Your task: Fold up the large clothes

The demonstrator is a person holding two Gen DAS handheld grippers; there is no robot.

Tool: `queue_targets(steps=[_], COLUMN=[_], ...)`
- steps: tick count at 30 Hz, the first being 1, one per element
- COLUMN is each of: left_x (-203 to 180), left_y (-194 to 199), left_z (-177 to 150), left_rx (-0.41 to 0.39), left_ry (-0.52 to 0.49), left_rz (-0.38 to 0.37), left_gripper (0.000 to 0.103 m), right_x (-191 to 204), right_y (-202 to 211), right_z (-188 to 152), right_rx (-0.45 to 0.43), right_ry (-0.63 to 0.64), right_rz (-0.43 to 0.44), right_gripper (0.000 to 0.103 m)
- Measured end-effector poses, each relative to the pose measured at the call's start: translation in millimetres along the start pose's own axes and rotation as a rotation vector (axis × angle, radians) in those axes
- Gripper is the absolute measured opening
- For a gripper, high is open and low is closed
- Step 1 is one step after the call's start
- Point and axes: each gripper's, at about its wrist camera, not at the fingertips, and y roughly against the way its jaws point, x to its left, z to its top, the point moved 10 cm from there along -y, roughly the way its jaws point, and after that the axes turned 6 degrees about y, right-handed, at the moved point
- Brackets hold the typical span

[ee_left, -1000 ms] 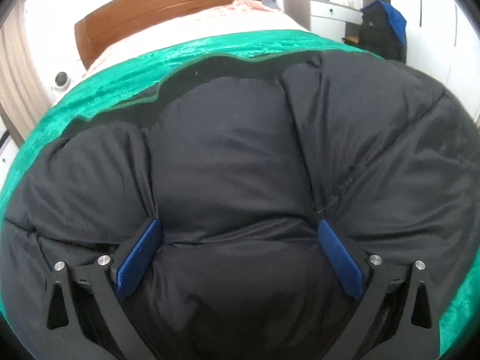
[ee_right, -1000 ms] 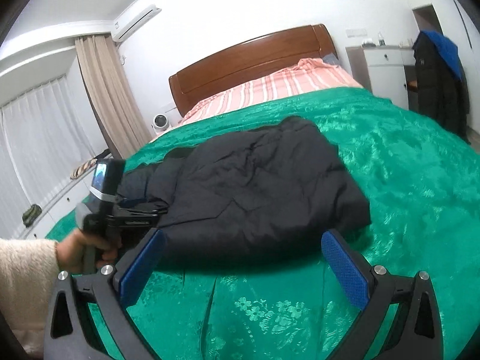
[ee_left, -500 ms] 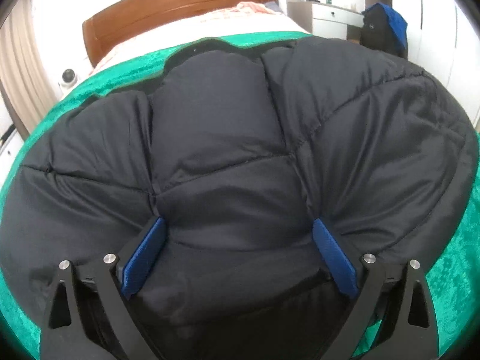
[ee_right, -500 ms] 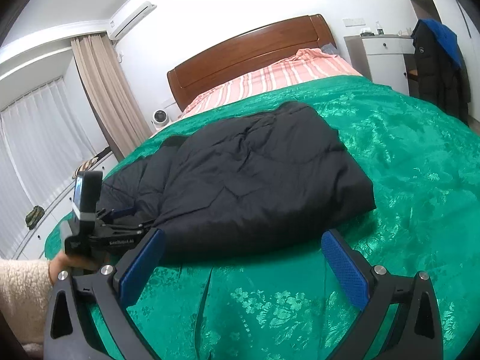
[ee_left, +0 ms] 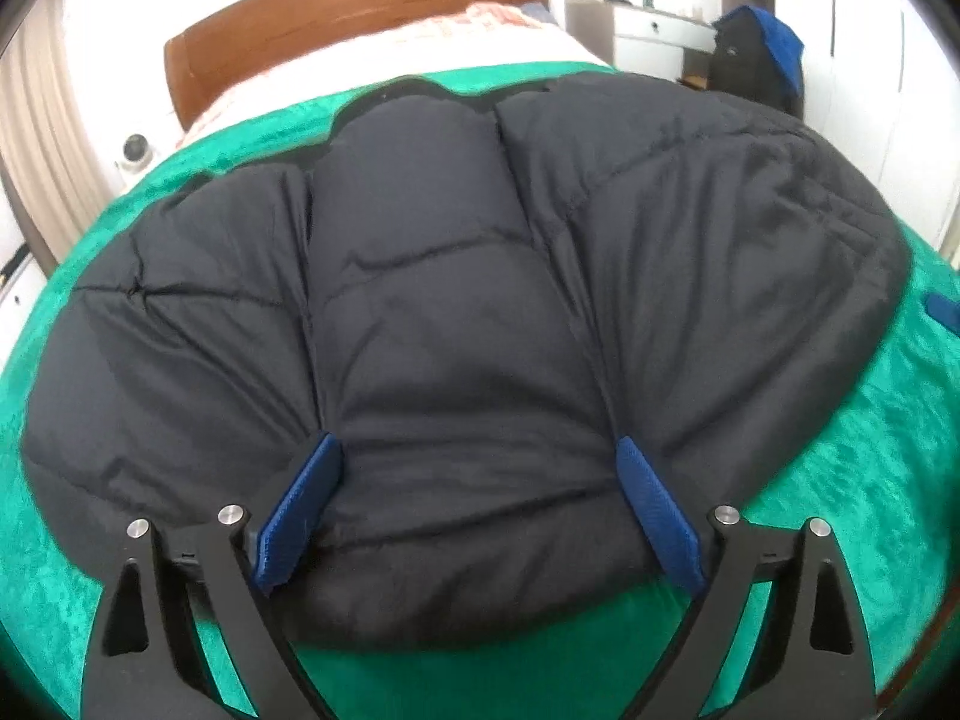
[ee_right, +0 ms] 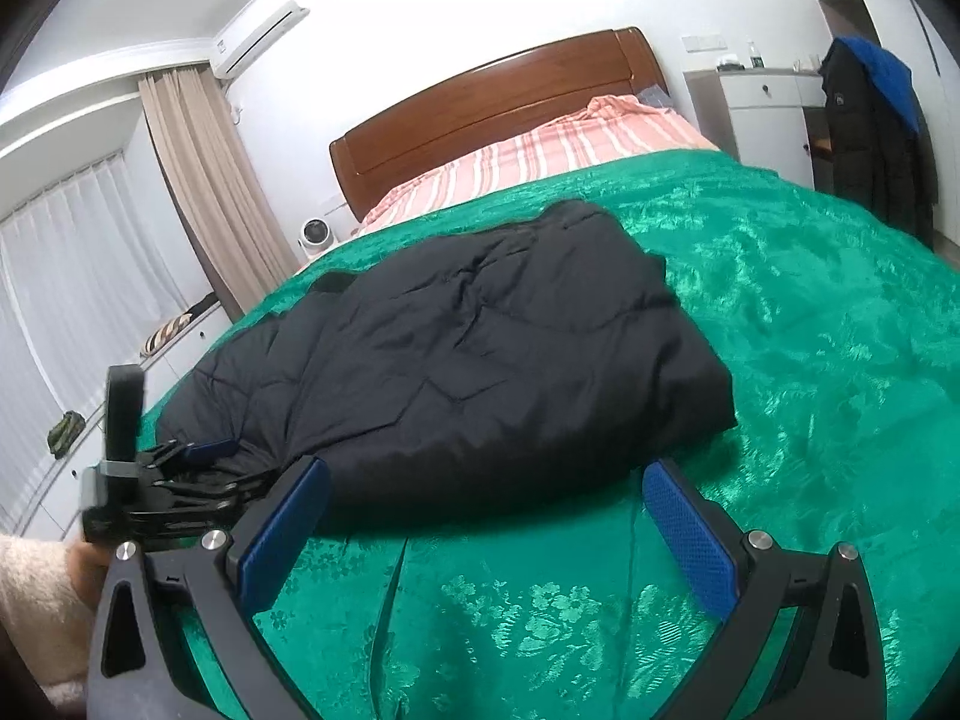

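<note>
A black puffer jacket [ee_left: 450, 270] lies folded into a thick block on the green bedspread [ee_right: 810, 360]. My left gripper [ee_left: 474, 444] rests on its near edge with the jaws wide and closing. The padded fabric bulges up between the blue pads, which do not pinch it. From the right wrist view the jacket [ee_right: 480, 348] spreads across the bed's middle, and the left gripper [ee_right: 180, 480] sits at its near left corner, held by a hand in a cream sleeve [ee_right: 36, 600]. My right gripper [ee_right: 486, 471] hovers open over the bedspread just in front of the jacket, holding nothing.
A wooden headboard [ee_right: 492, 96] and a pink striped sheet [ee_right: 570, 144] lie beyond the jacket. A white cabinet [ee_right: 762, 114] and a hanging dark coat [ee_right: 870, 138] stand at the right. Curtains [ee_right: 204, 192] and a low white unit [ee_right: 90, 456] line the left side.
The left gripper has drawn back toward the person along the jacket, so the jacket's near edge and green bedspread now show under it. Its jaws have narrowed slightly. The right gripper has stayed put.
</note>
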Motion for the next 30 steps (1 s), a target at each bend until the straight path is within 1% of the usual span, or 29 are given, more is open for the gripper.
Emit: queue_targets(steps=[1, 2, 3, 4, 5, 6, 7, 9, 11, 12, 14, 15, 17, 18, 19, 20, 21, 22, 23, 24, 26, 28, 30], left_x=[-3, -5, -4, 1, 6, 15, 22, 38, 45, 49, 47, 48, 46, 44, 42, 41, 38, 29, 26, 19, 12, 7, -4], left_y=[6, 11, 15, 17, 15, 8, -2, -37, -69, -90, -129, -135, -136, -131, -124, -112, -98, -81, -72, -63, -53, -34, -14], left_z=[1, 7, 20, 40, 60, 89, 113, 159, 179, 182, 172, 167, 167, 167, 170, 171, 166, 156, 147, 129, 94, 78, 57], left_rx=[0.018, 0.03, 0.032, 0.022, 0.008, -0.01, -0.025, -0.028, 0.002, 0.032, 0.092, 0.097, 0.104, 0.107, 0.108, 0.099, 0.084, 0.07, 0.063, 0.065, 0.07, 0.053, 0.061], left_ry=[0.003, 0.023, 0.069, 0.117, 0.151, 0.182, 0.191, 0.199, 0.206, 0.21, 0.196, 0.195, 0.182, 0.168, 0.157, 0.147, 0.129, 0.102, 0.078, 0.048, 0.02, 0.038, 0.072], left_rz=[-0.016, -0.048, -0.095, -0.12, -0.129, -0.127, -0.109, -0.04, 0.006, 0.022, 0.021, 0.027, 0.042, 0.046, 0.047, 0.04, 0.017, -0.007, -0.012, -0.011, 0.019, 0.025, -0.045], left_gripper=[0.092, 0.092, 0.092, 0.092, 0.092, 0.092, 0.092, 0.092, 0.09, 0.09, 0.093, 0.094, 0.094, 0.093, 0.09, 0.088, 0.088, 0.089, 0.09, 0.091, 0.091, 0.09, 0.091], right_x=[-1, -2, -3, -3, -3, -3, -3, -2, 0, 1, 1, 1, 0, 0, -1, -2, -3, -3, -4, -4, -7, -9, -12], right_y=[1, 1, 0, -1, -4, -6, -8, -12, -12, -12, -12, -13, -15, -15, -15, -15, -14, -13, -12, -11, -11, -11, -8], right_z=[1, 1, 1, 0, 0, 0, -1, -3, -5, -6, -6, -7, -9, -9, -9, -8, -7, -6, -4, -3, -3, -4, -4], right_rx=[-0.004, -0.007, -0.007, -0.005, -0.001, 0.005, 0.012, 0.023, 0.026, 0.026, 0.029, 0.032, 0.04, 0.043, 0.043, 0.041, 0.037, 0.032, 0.027, 0.024, 0.024, 0.026, 0.019], right_ry=[-0.001, -0.005, -0.011, -0.014, -0.017, -0.017, -0.015, -0.012, -0.016, -0.017, -0.015, -0.016, -0.019, -0.021, -0.022, -0.023, -0.025, -0.027, -0.03, -0.032, -0.036, -0.043, -0.049], right_rz=[-0.002, 0.0, 0.007, 0.012, 0.018, 0.022, 0.026, 0.031, 0.04, 0.043, 0.043, 0.044, 0.049, 0.052, 0.053, 0.054, 0.055, 0.057, 0.058, 0.059, 0.059, 0.052, 0.038], right_gripper=[0.103, 0.103, 0.103, 0.103, 0.103, 0.103, 0.103, 0.103, 0.103, 0.103, 0.103, 0.103, 0.103, 0.103, 0.103, 0.103, 0.103, 0.103, 0.103, 0.103, 0.103, 0.103, 0.103])
